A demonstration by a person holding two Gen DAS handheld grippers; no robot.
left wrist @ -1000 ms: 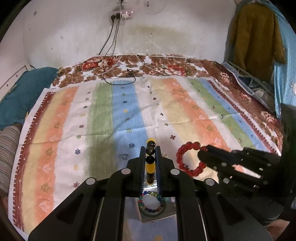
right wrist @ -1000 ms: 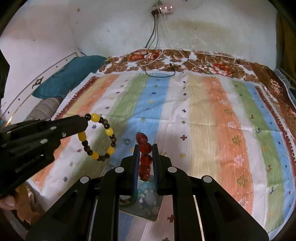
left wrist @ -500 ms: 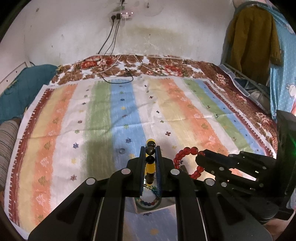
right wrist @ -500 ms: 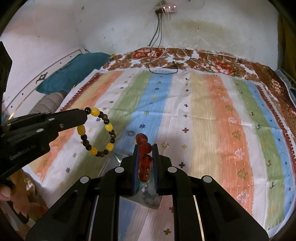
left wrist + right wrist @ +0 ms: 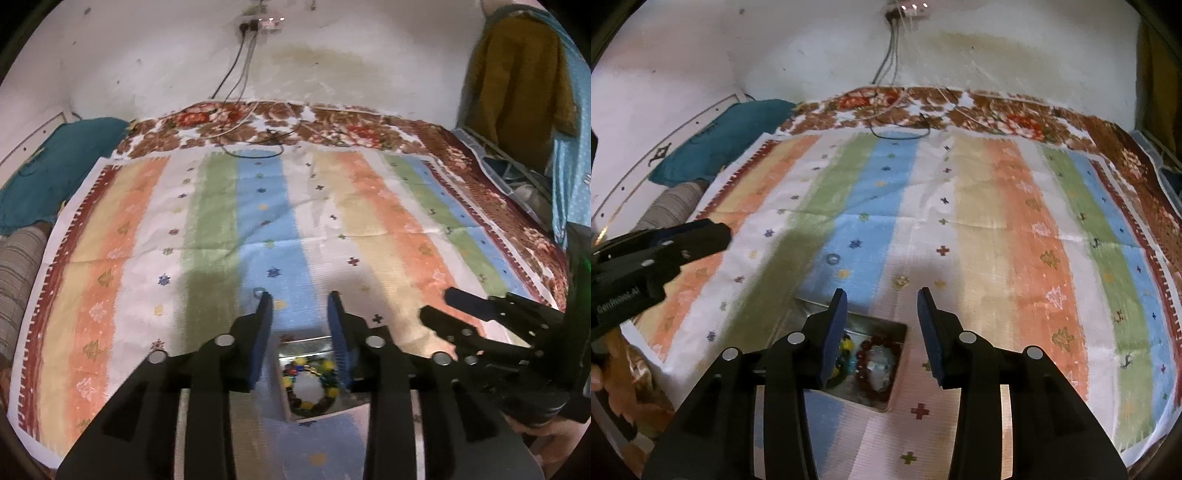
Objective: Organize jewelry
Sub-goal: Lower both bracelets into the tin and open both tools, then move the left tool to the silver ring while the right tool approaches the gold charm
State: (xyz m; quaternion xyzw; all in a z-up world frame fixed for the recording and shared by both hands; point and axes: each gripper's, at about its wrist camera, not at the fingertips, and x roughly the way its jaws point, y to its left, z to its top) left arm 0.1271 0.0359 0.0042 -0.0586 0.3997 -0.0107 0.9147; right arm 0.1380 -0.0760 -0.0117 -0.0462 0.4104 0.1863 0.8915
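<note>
A: Bracelets sit in the tin [image 5: 312, 341] on the striped cloth [image 5: 258, 221], right under both claws. Left view: one ring of yellow, dark and coloured beads [image 5: 312, 384].

B: Right view adds a red bracelet [image 5: 877, 360] beside the yellow-dark one [image 5: 846, 347], both inside the tin [image 5: 901, 326].

A: Claws? Left gripper [image 5: 300, 321] wide apart, nothing between the pads. Right gripper [image 5: 881, 314] the same, gaping and bare.

B: Hidden bits: the left view's right pad covers the tin's right side, so the red one doesn't show there. In the right view the left pad cuts off most of the yellow one.

A: Something pale lies in the middle of each ring, too blurry to name.

B: Small ring [image 5: 833, 259] on the blue stripe past the tin; partly behind the pad tip in the left view. Farther back, cables [image 5: 251, 136] on the floral blanket, teal pillow [image 5: 720, 136] left.
</note>
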